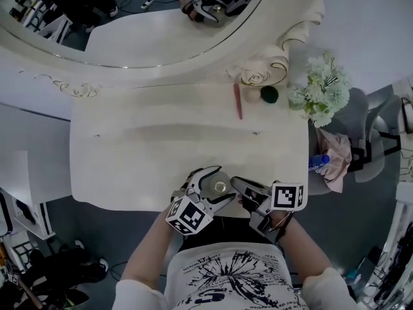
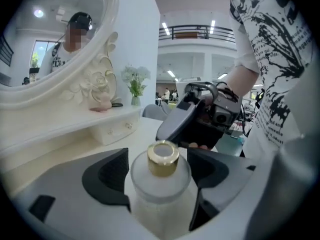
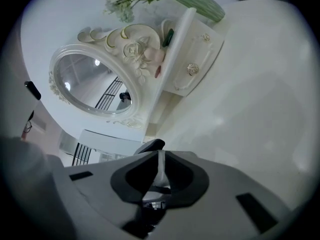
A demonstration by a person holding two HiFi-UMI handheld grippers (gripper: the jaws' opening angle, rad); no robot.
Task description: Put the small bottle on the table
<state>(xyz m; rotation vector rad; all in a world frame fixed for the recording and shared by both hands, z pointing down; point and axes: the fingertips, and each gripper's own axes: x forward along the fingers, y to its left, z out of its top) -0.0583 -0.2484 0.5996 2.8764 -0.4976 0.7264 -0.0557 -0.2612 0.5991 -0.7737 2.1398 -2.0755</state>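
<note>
Gold-capped small bottle (image 2: 160, 184) sits clamped between the left tongs (image 2: 161, 168).

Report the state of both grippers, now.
Left gripper: closed on the small bottle.
Right gripper: jaws together, nothing between them.

Clamps left gripper (image 1: 218, 186) on the small bottle (image 2: 161, 174); holds right gripper (image 1: 242, 186) just beside it, jaws together and empty, both forearms (image 1: 145, 250) angled inward.
</note>
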